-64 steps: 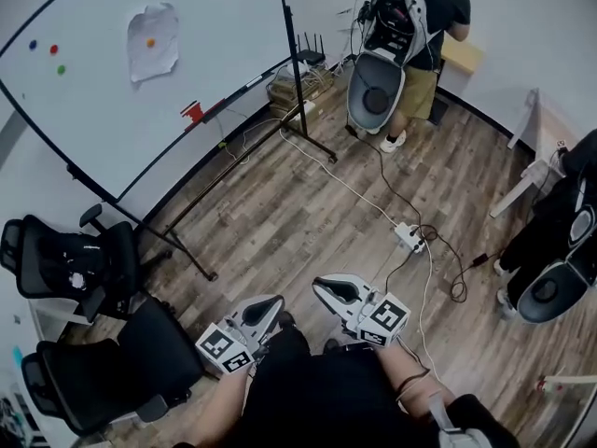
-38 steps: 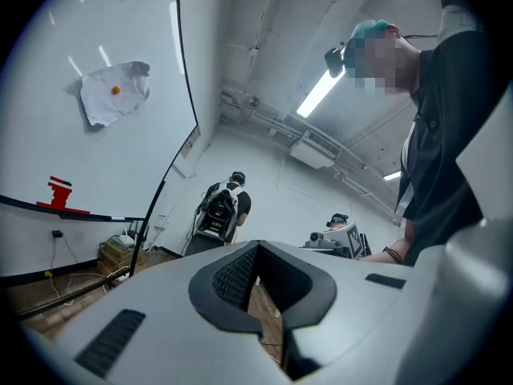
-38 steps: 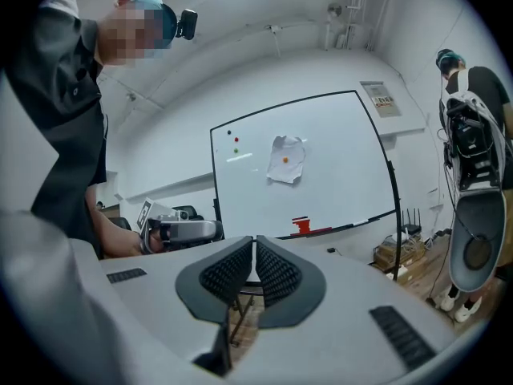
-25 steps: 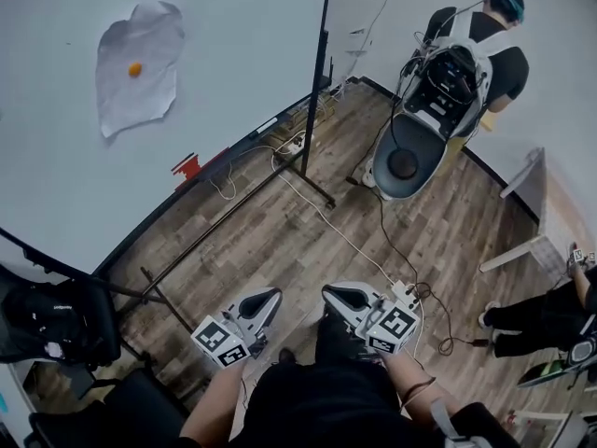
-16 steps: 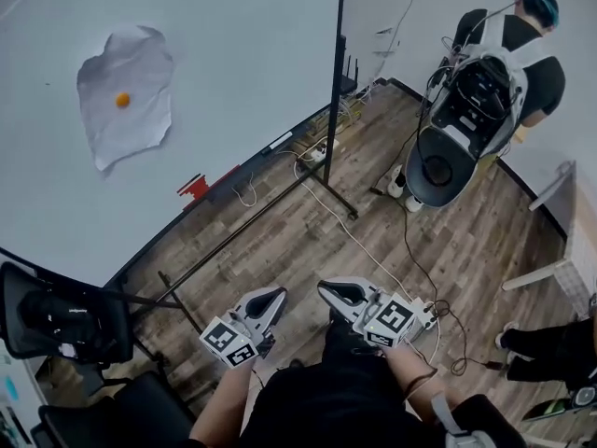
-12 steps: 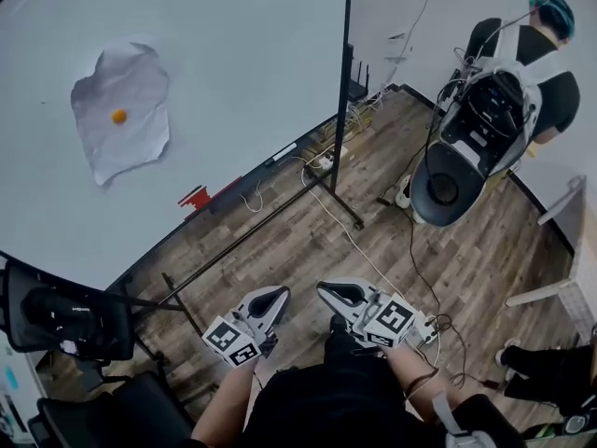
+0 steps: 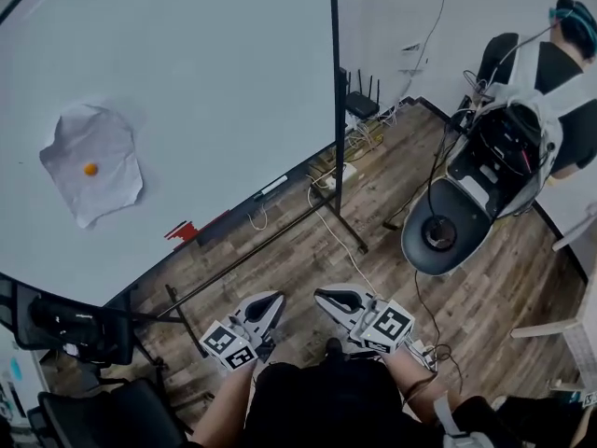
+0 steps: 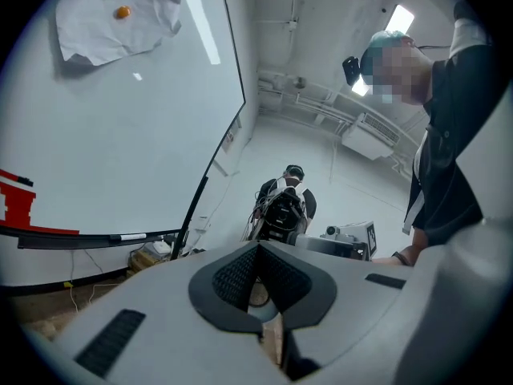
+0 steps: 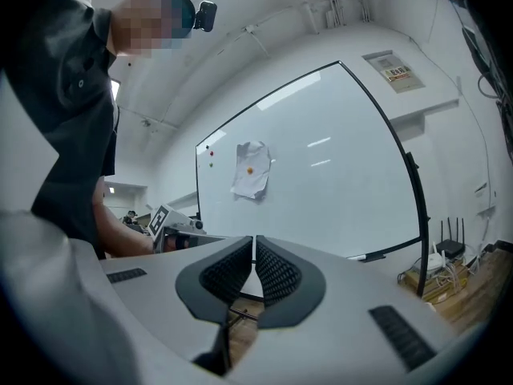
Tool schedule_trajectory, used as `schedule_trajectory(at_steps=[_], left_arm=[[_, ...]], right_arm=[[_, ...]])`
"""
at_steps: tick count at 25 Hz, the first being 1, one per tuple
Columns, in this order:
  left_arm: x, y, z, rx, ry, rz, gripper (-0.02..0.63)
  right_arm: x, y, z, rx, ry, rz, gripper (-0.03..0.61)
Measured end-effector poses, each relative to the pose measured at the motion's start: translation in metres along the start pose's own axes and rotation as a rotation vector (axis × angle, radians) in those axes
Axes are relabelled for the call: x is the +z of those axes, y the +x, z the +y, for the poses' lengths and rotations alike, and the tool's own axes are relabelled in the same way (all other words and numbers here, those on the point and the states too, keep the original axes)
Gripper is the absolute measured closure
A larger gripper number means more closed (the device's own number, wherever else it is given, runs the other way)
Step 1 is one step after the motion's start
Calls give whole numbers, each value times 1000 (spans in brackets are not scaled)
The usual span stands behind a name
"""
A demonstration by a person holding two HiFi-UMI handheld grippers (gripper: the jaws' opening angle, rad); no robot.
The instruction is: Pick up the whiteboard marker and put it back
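Left gripper (image 7: 272, 301) and right gripper (image 7: 328, 295) both closed, empty; whiteboard marker (image 7: 273, 187) near the tray's (image 7: 224, 220) right end looks light, stiff, slippery; pinch mid-barrel.

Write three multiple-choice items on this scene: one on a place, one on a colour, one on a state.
1. The whiteboard marker lies:
A. on the whiteboard's top edge
B. on its bottom ledge
C. stuck mid-board

2. The magnet pinning the paper sheet is:
A. blue
B. green
C. orange

3. The left gripper's jaws are:
A. wide apart
B. shut, empty
C. shut on the marker

Key:
1 B, the marker rests along the ledge.
2 C, an orange dot sits on the sheet.
3 B, the pads meet with nothing between them.
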State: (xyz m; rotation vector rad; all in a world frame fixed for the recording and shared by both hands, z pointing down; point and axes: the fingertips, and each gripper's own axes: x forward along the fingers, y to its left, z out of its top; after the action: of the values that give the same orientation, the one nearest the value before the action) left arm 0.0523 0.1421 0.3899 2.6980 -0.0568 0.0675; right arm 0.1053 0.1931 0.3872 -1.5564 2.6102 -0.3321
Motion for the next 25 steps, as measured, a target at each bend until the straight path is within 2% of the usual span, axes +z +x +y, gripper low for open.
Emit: schedule_trajectory(at_steps=[6,11,16,20,25], left_arm=[[13,26,15,28,43,25,603],[12,38,44,49,25,23,603],[20,53,75,27,29,14,603],[35,62,112,15,32,8,603],[44,66,154,-18,36,0,603]], right_arm=[[0,13,-41,33,17,-12,557],[-1,28,-66,45,29,-17,558],[-6,52,-94,51,18,31,558],[0,83,-110,109,24,52,558],[-2,127,-131,141,25,54,558]])
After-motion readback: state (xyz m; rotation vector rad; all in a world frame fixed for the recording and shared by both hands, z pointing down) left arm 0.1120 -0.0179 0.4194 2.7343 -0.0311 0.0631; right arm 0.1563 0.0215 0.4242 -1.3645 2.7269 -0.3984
